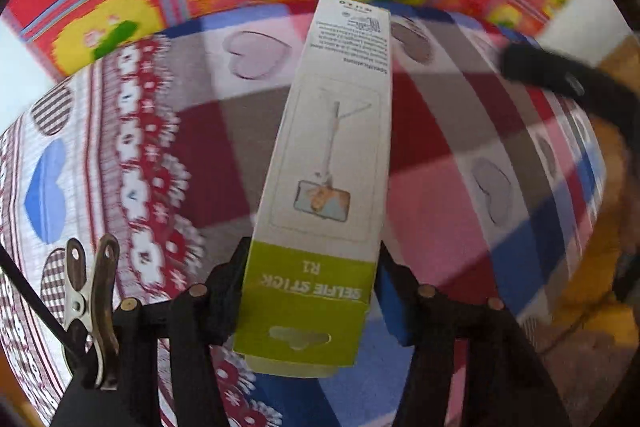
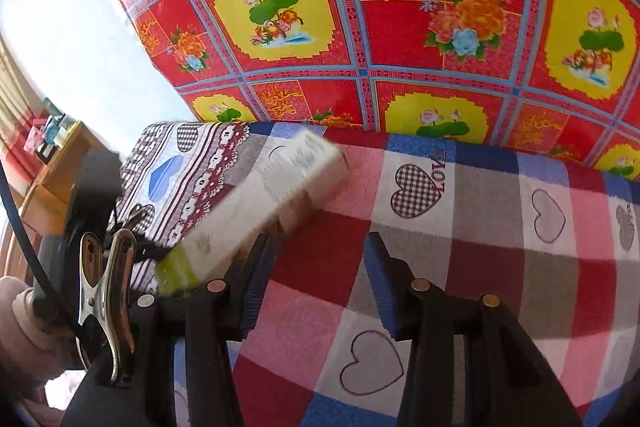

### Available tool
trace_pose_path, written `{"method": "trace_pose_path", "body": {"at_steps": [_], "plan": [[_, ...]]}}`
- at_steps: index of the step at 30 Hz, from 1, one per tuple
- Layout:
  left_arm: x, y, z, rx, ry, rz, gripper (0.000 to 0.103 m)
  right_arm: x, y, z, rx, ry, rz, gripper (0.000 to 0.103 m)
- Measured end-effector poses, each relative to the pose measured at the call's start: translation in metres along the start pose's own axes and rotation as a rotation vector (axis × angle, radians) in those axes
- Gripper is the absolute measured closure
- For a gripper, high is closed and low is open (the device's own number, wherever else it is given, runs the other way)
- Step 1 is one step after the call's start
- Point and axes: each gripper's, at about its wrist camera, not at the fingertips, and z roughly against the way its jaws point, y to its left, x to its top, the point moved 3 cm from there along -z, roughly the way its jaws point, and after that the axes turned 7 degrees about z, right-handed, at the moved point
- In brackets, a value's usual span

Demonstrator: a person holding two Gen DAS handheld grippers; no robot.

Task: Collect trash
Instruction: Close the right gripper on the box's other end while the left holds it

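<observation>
1. below us, we see a bed covered by a checked sheet (image 1: 460, 155) of red, pink, grey and blue squares with outlined hearts; a band of red flowers runs along its left edge.
2. our left gripper (image 1: 312, 291) is clamped on a long white selfie stick box (image 1: 332, 147), its black fingers pressing both sides of the box's green end.
3. the box reaches from that grip toward the far edge of the sheet, and its printed face, showing a drawing of the stick, is turned up to the camera.
4. from the right wrist view, the same box (image 2: 260, 203) appears over the sheet's left part, tilted, with the green end nearest.
5. our right gripper (image 2: 316, 279) stands parted with nothing between its blue pads, only sheet (image 2: 460, 259) beneath.
6. behind the far edge rises a red floral cloth (image 2: 400, 27) with yellow medallions.
7. a metal clamp (image 2: 104, 291) sits beside the right gripper's base.
</observation>
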Motion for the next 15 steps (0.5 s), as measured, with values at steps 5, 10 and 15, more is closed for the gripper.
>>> {"method": "trace_pose_path", "body": {"at_steps": [5, 10, 15], "plan": [[-0.011, -0.016, 0.004, -0.035, 0.005, -0.058, 0.044, 0.003, -0.008, -0.013, -0.004, 0.020, -0.027, 0.050], [-0.019, -0.039, 0.000, -0.019, 0.004, -0.139, 0.044, 0.003, -0.020, -0.029, -0.004, 0.056, -0.083, 0.035], [-0.018, -0.042, -0.010, -0.022, 0.001, -0.175, 0.044, 0.004, -0.026, -0.046, -0.041, 0.108, -0.102, 0.029]]}}
